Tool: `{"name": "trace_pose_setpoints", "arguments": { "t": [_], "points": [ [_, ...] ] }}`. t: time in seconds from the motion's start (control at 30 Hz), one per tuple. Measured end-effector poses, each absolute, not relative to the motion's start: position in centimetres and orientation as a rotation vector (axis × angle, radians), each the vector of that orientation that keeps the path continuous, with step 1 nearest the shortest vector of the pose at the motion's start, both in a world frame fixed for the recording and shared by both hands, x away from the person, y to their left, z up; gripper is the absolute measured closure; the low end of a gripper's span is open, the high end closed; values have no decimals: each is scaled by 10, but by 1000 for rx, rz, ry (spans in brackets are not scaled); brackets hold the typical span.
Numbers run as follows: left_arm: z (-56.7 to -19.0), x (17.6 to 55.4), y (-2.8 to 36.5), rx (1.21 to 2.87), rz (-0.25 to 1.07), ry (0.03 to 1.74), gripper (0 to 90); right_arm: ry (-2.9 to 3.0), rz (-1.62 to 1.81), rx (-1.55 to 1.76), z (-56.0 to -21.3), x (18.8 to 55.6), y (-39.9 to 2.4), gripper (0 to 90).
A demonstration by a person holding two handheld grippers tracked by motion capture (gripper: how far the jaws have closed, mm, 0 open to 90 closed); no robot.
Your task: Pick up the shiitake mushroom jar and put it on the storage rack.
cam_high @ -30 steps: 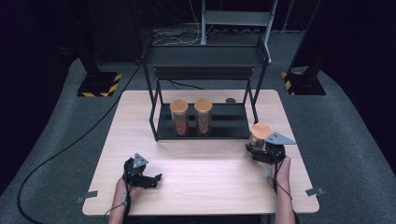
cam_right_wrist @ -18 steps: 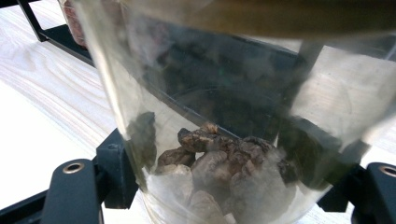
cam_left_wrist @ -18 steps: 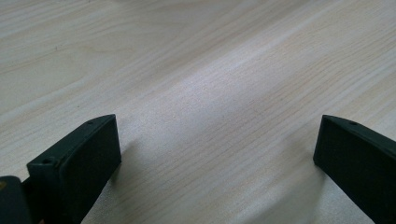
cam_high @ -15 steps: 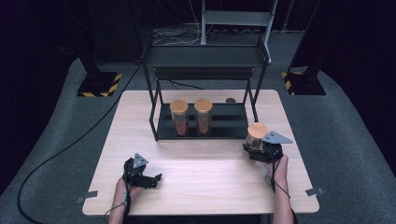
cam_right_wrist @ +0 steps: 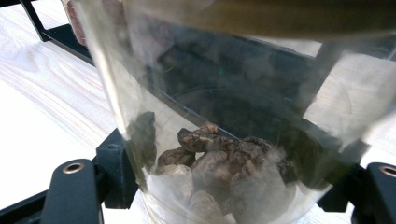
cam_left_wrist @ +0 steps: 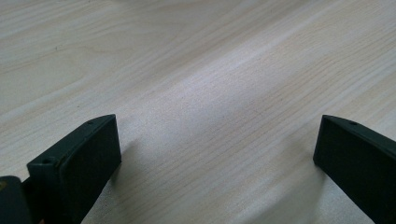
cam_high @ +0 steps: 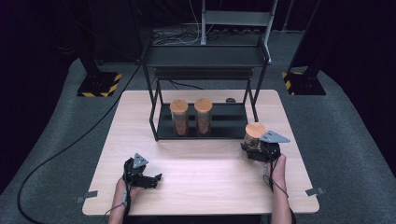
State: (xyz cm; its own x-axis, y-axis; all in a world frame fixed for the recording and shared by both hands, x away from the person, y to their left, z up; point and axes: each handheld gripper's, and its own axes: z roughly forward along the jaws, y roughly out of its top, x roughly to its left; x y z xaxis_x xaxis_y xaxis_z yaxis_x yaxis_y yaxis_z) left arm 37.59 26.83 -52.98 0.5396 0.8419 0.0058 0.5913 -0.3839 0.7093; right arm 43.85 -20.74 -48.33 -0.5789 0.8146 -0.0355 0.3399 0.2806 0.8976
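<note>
Gripping a glass jar point(cam_high: 255, 135) with a wooden lid, the right hand-held gripper point(cam_high: 259, 150) is holding it clear of the worktop point(cam_high: 205, 163), just in front of the right end of the black rack point(cam_high: 205, 122). The right gripper view is showing the jaws clamped on either side of the jar's clear wall point(cam_right_wrist: 224, 140), with dark, lumpy contents point(cam_right_wrist: 219, 163) lying in its bottom. Two matching jars point(cam_high: 191, 116) are standing side by side on the rack's lower tray, toward its left half, leaving room on the tray to their right. The left hand-held gripper point(cam_high: 148, 179) is lying low at the near left of the worktop, well apart from the rack, its jaws spread wide with nothing but bare wood between them. Judging by this layout, the work looks like lining the jars up on the rack: two are in place, and the third is being carried but is not yet set down beside them.
</note>
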Motion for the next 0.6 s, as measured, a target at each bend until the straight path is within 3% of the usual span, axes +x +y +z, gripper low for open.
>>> {"name": "trace_pose_setpoints", "arguments": {
  "t": [0.6],
  "points": [
    [-530,376,268,2114,487,1152,1,2055,1264,1024,-479,442,-201,248]
  ]
}}
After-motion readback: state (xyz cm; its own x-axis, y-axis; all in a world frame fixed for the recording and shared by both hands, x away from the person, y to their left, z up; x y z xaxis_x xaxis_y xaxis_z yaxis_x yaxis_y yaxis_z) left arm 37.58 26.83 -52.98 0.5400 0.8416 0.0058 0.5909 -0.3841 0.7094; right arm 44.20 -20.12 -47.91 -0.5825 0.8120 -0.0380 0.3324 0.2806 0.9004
